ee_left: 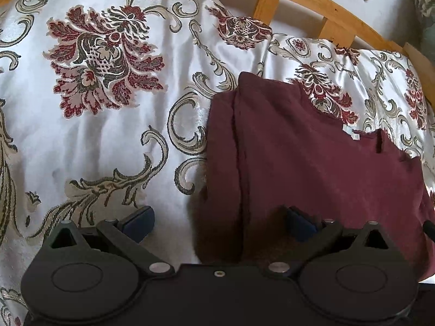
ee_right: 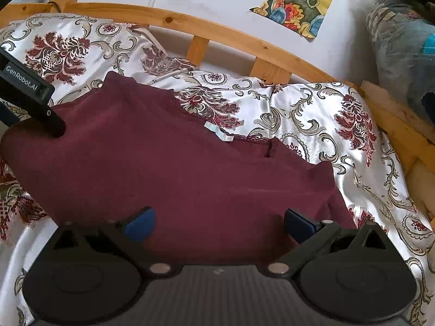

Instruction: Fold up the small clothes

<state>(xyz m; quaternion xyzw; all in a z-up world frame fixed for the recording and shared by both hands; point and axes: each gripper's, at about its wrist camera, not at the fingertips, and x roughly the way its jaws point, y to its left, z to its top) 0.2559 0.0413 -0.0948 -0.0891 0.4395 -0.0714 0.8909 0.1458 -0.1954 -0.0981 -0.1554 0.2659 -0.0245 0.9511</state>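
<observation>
Maroon knit top [ee_right: 168, 168] lies spread flat on the bed's floral satin cover [ee_right: 312, 114], its neckline and small white label [ee_right: 217, 133] facing the wooden headboard [ee_right: 244, 43]. My left claw [ee_left: 217, 222] is spread wide over the garment's folded left edge, holding nothing. My right claw [ee_right: 220, 222] is also spread, empty, above the hem nearest me.

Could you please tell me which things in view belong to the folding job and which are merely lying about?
Job:
maroon garment
left tool, open
right tool, open

Lying about:
floral bedspread
wooden bed frame
wall pictures
bundle at right
</observation>
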